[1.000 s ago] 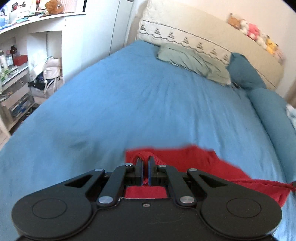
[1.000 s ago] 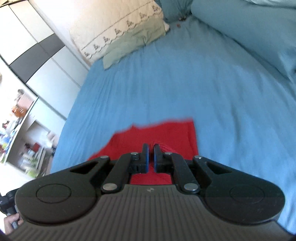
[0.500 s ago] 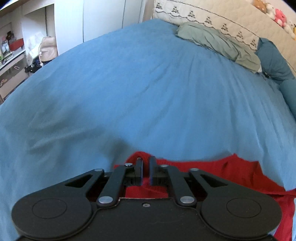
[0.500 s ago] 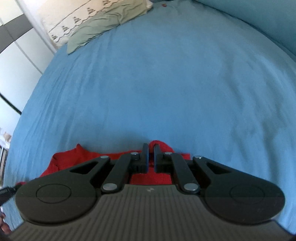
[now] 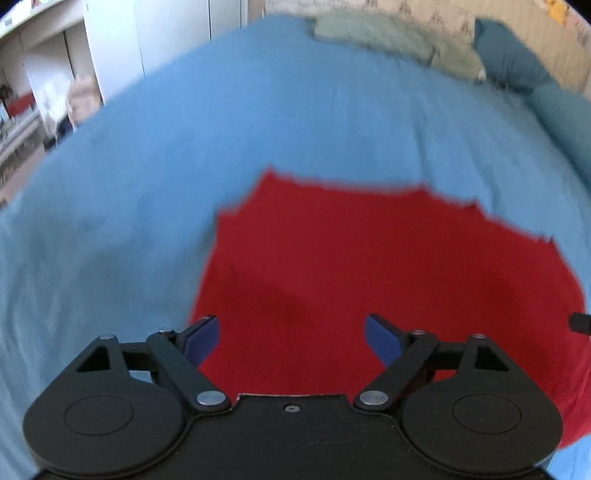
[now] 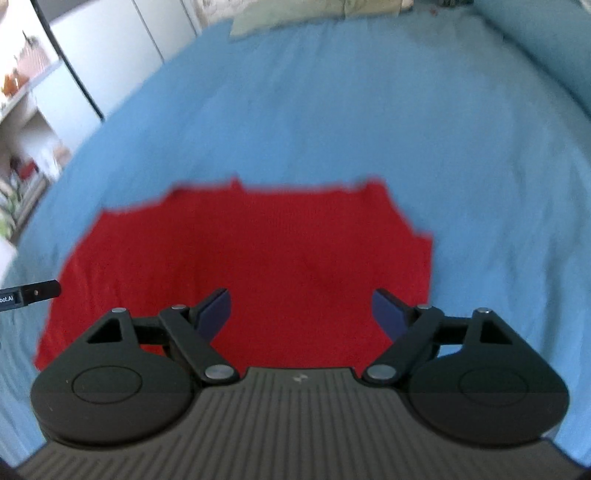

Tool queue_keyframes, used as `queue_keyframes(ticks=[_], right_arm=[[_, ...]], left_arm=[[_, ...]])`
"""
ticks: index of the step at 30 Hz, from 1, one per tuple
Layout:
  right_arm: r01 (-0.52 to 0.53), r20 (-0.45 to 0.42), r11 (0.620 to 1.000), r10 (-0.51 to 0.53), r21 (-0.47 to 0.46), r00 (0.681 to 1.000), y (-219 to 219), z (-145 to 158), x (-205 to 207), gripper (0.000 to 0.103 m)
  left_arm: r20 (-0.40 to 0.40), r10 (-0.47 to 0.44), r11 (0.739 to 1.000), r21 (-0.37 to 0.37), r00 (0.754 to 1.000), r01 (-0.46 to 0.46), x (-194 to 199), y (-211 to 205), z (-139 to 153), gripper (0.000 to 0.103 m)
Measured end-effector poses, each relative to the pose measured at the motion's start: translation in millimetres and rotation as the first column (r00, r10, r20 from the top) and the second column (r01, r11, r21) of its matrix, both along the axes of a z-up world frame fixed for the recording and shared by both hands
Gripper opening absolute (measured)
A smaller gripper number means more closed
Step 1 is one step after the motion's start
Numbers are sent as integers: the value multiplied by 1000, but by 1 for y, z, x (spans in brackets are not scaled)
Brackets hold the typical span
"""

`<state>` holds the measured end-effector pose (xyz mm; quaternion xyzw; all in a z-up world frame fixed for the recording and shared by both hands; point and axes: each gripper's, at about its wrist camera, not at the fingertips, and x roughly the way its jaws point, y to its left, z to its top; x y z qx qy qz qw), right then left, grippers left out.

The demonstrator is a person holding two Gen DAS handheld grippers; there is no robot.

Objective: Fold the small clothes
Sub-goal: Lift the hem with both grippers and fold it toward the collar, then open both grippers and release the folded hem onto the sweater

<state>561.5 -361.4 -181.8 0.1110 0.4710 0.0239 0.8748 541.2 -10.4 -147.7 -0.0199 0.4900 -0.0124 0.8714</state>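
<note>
A red garment (image 5: 388, 266) lies spread flat on the blue bedsheet (image 5: 258, 122); the right wrist view shows the same red garment (image 6: 266, 251) from its other side. My left gripper (image 5: 291, 332) hovers over the garment's near left part, its jaws opening wide, with only flat cloth below and nothing pinched. Over the near right part my right gripper (image 6: 301, 306) does the same, jaws opening and pads free of the cloth. A finger of the right gripper (image 5: 580, 321) pokes in at the left view's right edge, and the left gripper's finger (image 6: 37, 291) at the right view's left edge.
A grey-green pillow (image 5: 373, 33) and a teal cushion (image 5: 513, 59) lie at the head of the bed. White cupboards and cluttered shelves (image 5: 26, 107) stand beyond the bed's left side. A light blue rolled duvet (image 6: 546, 44) runs along the right.
Both grippers sank towards the bed with the garment's edge pinched, then opened and let it go. The red garment now lies flat and spread.
</note>
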Motion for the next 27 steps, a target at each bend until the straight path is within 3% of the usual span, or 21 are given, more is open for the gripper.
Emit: queue_keyframes(ticks=[3,8,10,13,18,24,27], right_arm=[[96,-56,995,-95,18,994,-13,-27,-8,99],[172,-39,985,-172,19,984,-32,-31,-22,94],[215,-38,977,-215,3,976,-39,-21,-32,95],[233,32,972,-234,39,972,-43,8,-52,96],[211,59,977,-212,15,975,-45,50,-73,100],[208,19,978,-208,-5,978,-38,55,-96,102],[242,-29,970,-242,11,970,-35,38,-106,102]], left_arm=[[-40,-24,999,25,999,25,-4,-1,-26,89],[-25,-76,996,37,997,77,-7,0,-28,90],[-37,-86,996,35,996,88,-6,1,-24,90],[-45,-95,994,44,994,97,-9,-2,-11,90],[-43,-112,993,27,993,113,-19,-12,23,90],[-47,-160,987,24,986,161,-31,-41,38,91],[-63,-190,981,25,980,192,-34,-59,33,91]])
